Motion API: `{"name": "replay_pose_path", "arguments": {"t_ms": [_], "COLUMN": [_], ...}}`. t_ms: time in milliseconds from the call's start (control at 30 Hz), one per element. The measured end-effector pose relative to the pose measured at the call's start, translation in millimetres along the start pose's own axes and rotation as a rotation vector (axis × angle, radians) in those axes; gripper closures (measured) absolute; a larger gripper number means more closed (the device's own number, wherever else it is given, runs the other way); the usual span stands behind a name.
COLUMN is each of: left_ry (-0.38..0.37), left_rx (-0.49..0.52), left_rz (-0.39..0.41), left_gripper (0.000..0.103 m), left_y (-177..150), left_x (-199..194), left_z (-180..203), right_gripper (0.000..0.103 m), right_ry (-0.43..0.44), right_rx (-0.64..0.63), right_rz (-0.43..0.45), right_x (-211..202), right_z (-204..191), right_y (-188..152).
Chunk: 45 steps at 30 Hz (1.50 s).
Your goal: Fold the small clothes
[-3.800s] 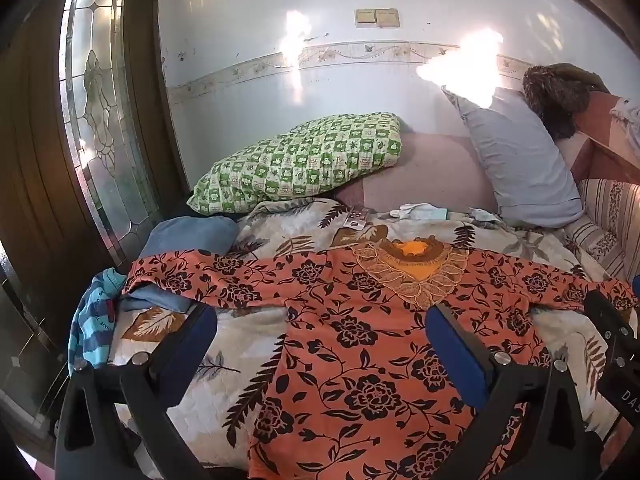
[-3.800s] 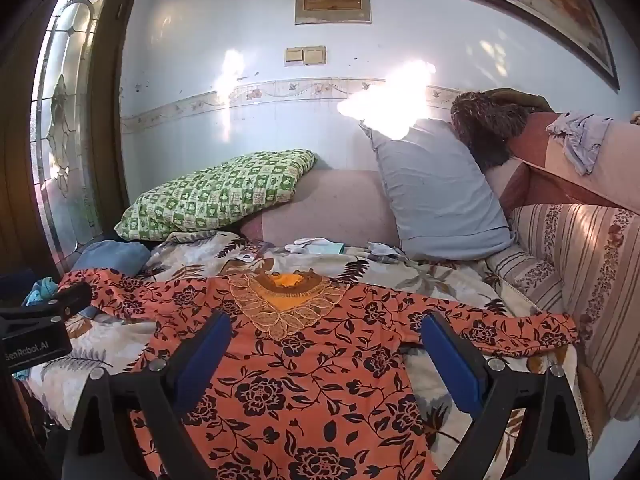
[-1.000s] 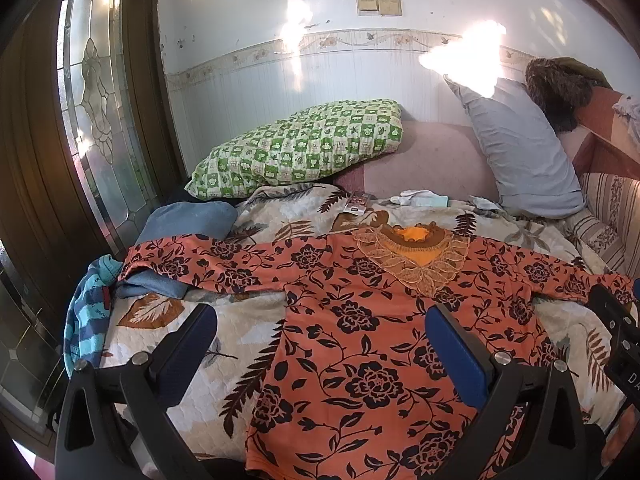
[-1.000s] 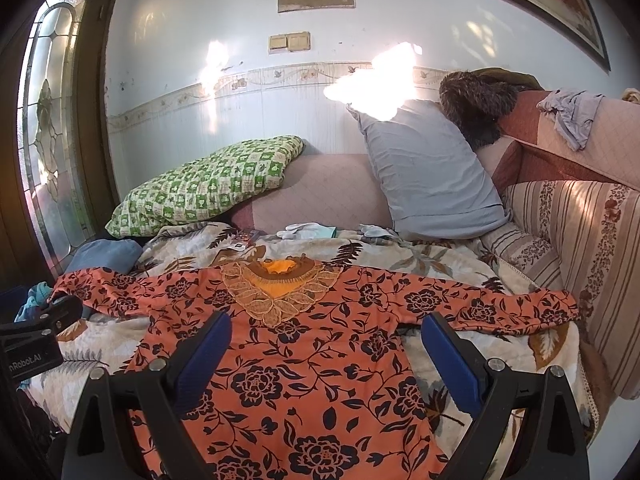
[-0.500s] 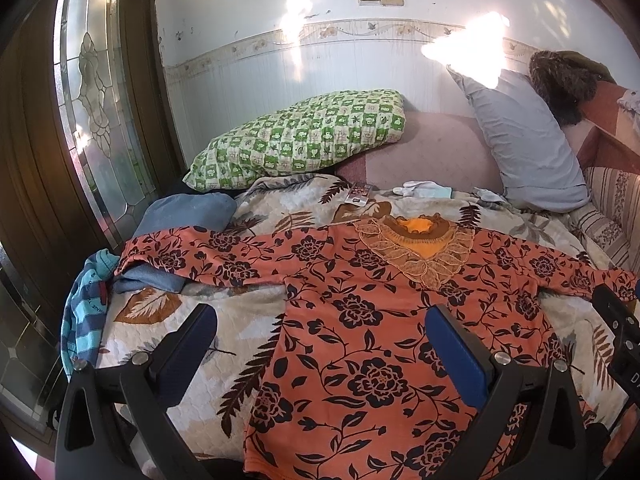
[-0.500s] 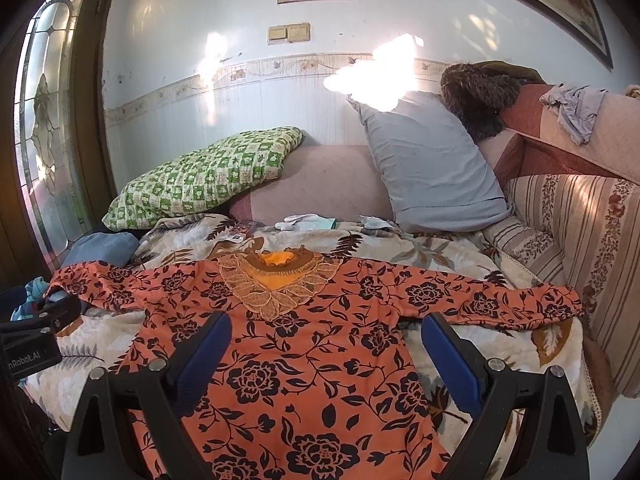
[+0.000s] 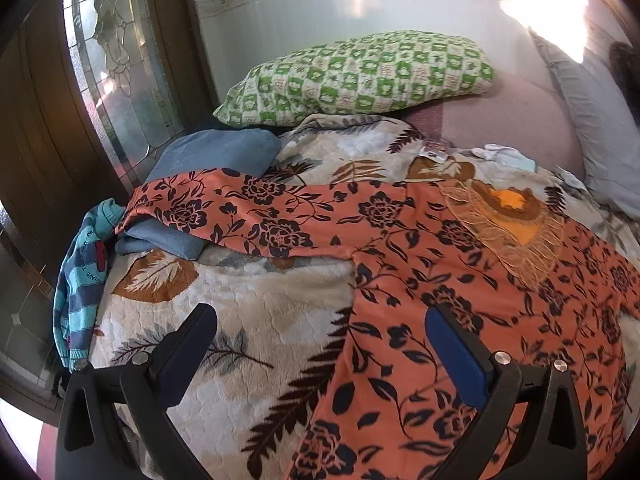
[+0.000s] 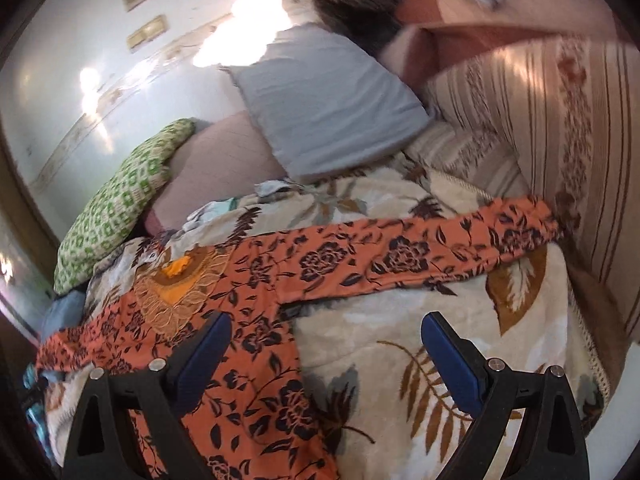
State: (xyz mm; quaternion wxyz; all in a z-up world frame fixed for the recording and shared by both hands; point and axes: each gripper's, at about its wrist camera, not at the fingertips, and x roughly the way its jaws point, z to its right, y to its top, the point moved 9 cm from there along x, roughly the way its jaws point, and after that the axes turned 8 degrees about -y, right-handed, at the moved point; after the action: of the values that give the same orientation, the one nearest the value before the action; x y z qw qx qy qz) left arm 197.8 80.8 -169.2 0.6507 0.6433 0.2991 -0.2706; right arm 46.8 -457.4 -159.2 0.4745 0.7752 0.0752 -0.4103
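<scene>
An orange top with black flowers lies flat on the leaf-print blanket, sleeves spread out, embroidered neckline toward the wall. Its left sleeve rests on a blue cloth; the other sleeve reaches toward the striped sofa back. My left gripper hovers open over the shirt's left side edge, below the armpit. Tilted, my right gripper hangs open over the shirt's right side edge, below the other armpit. Neither holds anything.
A green checked pillow and a grey pillow lean on the wall. Folded blue cloth and a striped blue garment sit at the bed's left edge by the glass door. The striped sofa back borders the right.
Both grippers have dropped closer to the bed and swung apart, the left toward the left sleeve, the right toward the right sleeve while tilting. The shirt has not moved.
</scene>
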Motion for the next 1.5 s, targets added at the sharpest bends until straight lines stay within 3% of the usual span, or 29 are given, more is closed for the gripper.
{"name": "replay_pose_path", "arguments": {"t_ms": [100, 167, 267, 433, 600, 700, 867, 900, 967, 1000, 1100, 1233, 1400, 1500], "left_ry": [0.034, 0.012, -0.051, -0.165, -0.182, -0.154, -0.138, -0.14, -0.141, -0.14, -0.129, -0.105, -0.065, -0.035], "left_rx": [-0.034, -0.046, -0.053, -0.012, 0.048, 0.074, 0.083, 0.074, 0.047, 0.033, -0.014, -0.074, -0.152, -0.201], "left_rz": [0.013, 0.017, 0.018, -0.008, -0.063, -0.041, -0.025, -0.025, -0.02, -0.017, 0.007, 0.03, 0.062, 0.077], "left_gripper": [0.0, 0.0, 0.0, 0.0, 0.0, 0.0, 0.0, 0.0, 0.0, 0.0, 0.0, 0.0, 0.0, 0.0], "left_y": [16, 25, 30, 17, -2, -1, 3, 5, 9, 12, 21, 32, 41, 45], "left_x": [24, 37, 56, 89, 116, 119, 121, 121, 120, 119, 112, 102, 87, 83], "left_z": [8, 26, 64, 127, 145, 143, 132, 128, 119, 114, 95, 66, 20, -14], "right_gripper": [0.006, 0.006, 0.008, 0.028, 0.031, 0.032, 0.032, 0.038, 0.067, 0.093, 0.095, 0.096, 0.096, 0.096], "right_ry": [0.039, 0.098, 0.137, 0.141, 0.06, 0.058, -0.027, -0.048, -0.089, -0.097, -0.116, -0.035, 0.174, 0.305], "right_rx": [0.169, 0.303, 0.49, 0.666, 0.712, 0.773, 0.827, 0.84, 0.847, 0.831, 0.708, 0.531, 0.352, 0.225], "right_rz": [-0.079, -0.115, -0.102, -0.098, -0.086, -0.071, 0.025, 0.009, -0.014, -0.009, 0.036, 0.091, 0.076, 0.04], "right_x": [47, 72, 98, 131, 142, 154, 168, 175, 183, 184, 168, 140, 115, 108], "right_z": [46, 69, 106, 158, 195, 214, 243, 247, 249, 246, 219, 144, -2, -111], "right_y": [9, 13, 20, 25, 19, 23, 46, 46, 47, 50, 70, 104, 123, 109]}}
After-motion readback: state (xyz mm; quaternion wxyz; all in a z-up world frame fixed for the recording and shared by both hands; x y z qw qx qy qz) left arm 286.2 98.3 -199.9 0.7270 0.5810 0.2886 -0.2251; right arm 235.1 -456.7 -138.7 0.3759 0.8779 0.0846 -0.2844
